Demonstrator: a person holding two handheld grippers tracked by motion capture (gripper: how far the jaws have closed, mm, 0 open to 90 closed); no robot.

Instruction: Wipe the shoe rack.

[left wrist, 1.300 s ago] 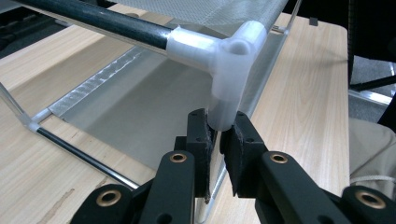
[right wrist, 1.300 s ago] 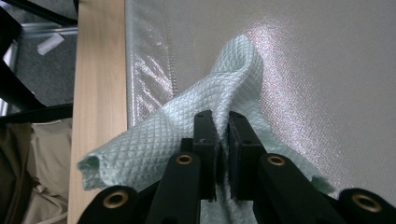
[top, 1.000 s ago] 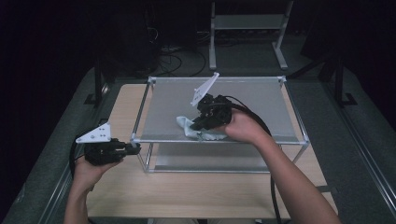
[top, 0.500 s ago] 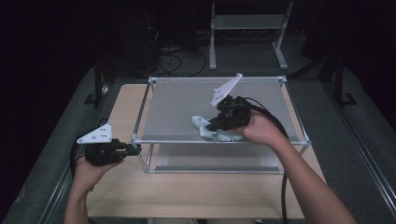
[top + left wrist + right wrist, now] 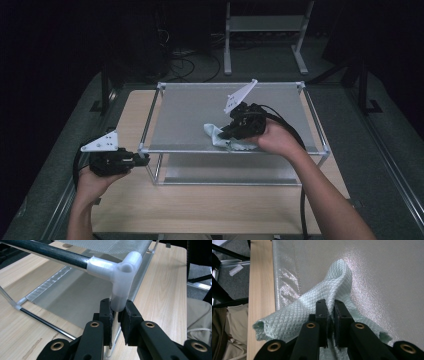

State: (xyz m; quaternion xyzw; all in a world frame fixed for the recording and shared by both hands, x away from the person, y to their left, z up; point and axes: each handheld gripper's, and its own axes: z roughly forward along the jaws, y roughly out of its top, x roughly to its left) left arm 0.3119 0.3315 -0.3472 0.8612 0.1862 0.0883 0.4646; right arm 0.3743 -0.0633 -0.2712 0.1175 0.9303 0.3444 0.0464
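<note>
Pale green quilted cloth [image 5: 307, 312], bunched on the mesh shelf [image 5: 190, 107] near its front edge, right of centre. Soft, light, limp; best pinched at a raised fold. Right gripper [image 5: 330, 315] clamped on such a fold. Left gripper [image 5: 117, 315] just eased slightly, closed around the rack's near-left corner post [image 5: 122, 290].

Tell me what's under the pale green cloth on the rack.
The cloth lies bunched on the rack's grey mesh top, pinched by the right hand-held gripper. Below the mesh sits a lower shelf. Whatever lies directly beneath the cloth's folds is covered.
</note>
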